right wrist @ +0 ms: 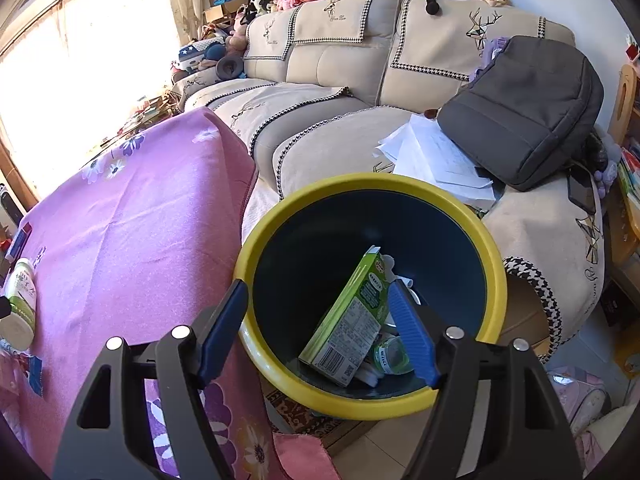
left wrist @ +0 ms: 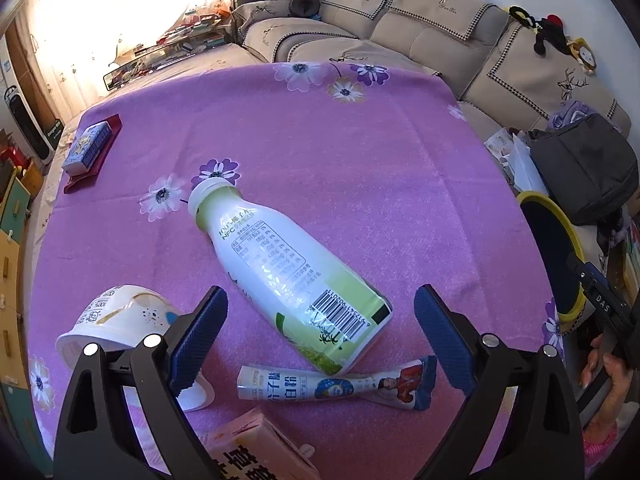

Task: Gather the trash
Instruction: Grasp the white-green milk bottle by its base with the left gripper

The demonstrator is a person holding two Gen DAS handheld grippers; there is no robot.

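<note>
Pink carton (left wrist: 256,446) half cut off below left tongs (left wrist: 320,340)

Bright daylight from the blown-out window (right wrist: 60,80); sharp centre, fisheye-bent dark corners

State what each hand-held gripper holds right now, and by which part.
Nothing is held. The left hand-held gripper hangs open above the lying bottle, pads clear of it. The right hand-held gripper is open over the yellow-rimmed bin, empty.

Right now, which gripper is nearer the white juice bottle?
Left. The left gripper hangs over the bottle, jaws open astride its base; the right gripper is off over the bin.
</note>
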